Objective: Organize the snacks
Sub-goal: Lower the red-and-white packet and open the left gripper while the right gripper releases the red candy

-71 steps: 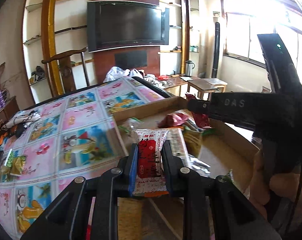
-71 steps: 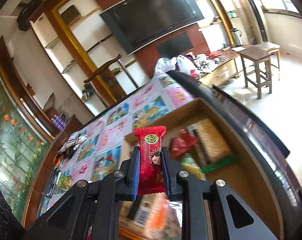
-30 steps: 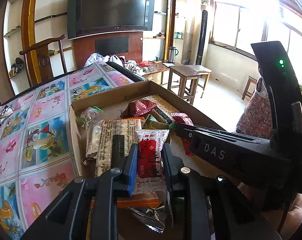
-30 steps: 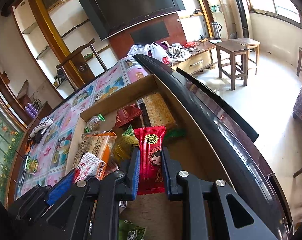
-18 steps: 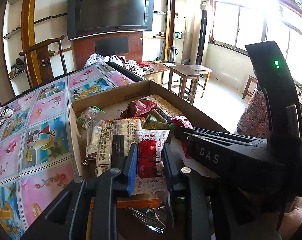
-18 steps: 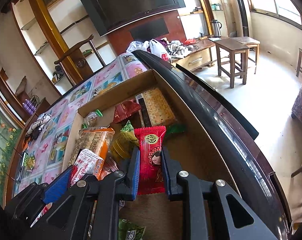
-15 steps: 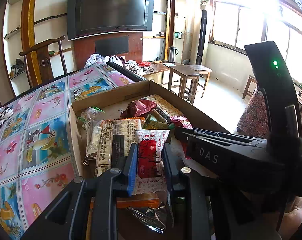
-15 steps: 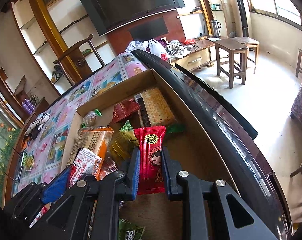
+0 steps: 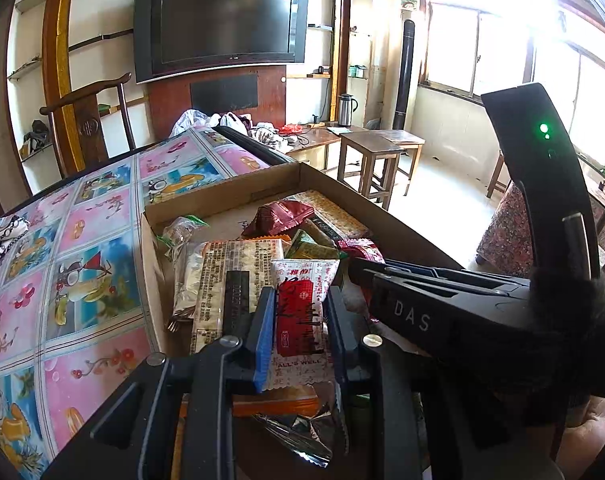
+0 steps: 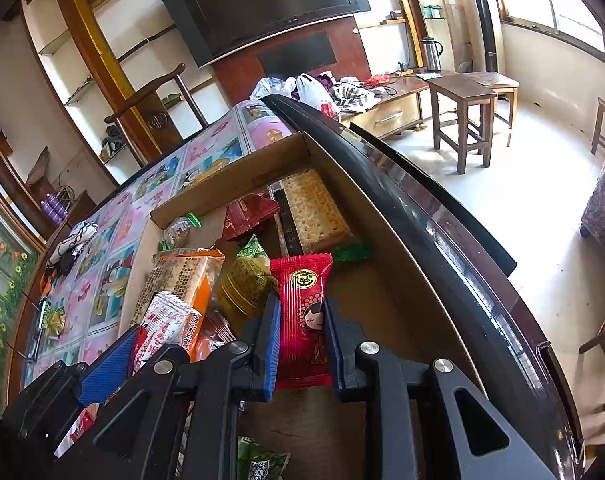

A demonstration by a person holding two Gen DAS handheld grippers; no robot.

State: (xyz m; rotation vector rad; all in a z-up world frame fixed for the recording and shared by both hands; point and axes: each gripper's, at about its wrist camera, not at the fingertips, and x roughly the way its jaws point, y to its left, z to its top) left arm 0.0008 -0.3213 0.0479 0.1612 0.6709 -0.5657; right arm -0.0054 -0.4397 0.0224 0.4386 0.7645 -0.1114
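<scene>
- Our left gripper point(image 9: 298, 316), black with blue pads, is clamped on a white snack packet with a red label point(image 9: 300, 312), pinching it by both side edges and holding it upright.
- We hold that white packet above the shallow brown cardboard box point(image 9: 230, 192), over the pile of snacks along the box's left half.
- Our right gripper point(image 10: 301, 330) is closed on a red sachet printed with a cartoon girl's face point(image 10: 304, 316); the pads press its lower half and its top stands clear above them.
- We hold the red sachet over the box's right side, where bare cardboard floor shows just beyond it.
- Seen from the right wrist, our left gripper comes in at the lower left, its white packet beside an orange-ended cracker pack point(image 10: 182, 276).
- Loose in the box we see an olive-yellow pouch point(image 10: 244, 280), a dark red crinkled wrapper point(image 10: 248, 214), a clear pack of square crackers point(image 10: 316, 208) by the far right wall, and a small green wrapper point(image 10: 352, 253).
- The box sits on our counter point(image 9: 82, 248), which is covered with a glossy pink and blue cartoon-tile cloth, and its right wall runs along the counter's dark edge.
</scene>
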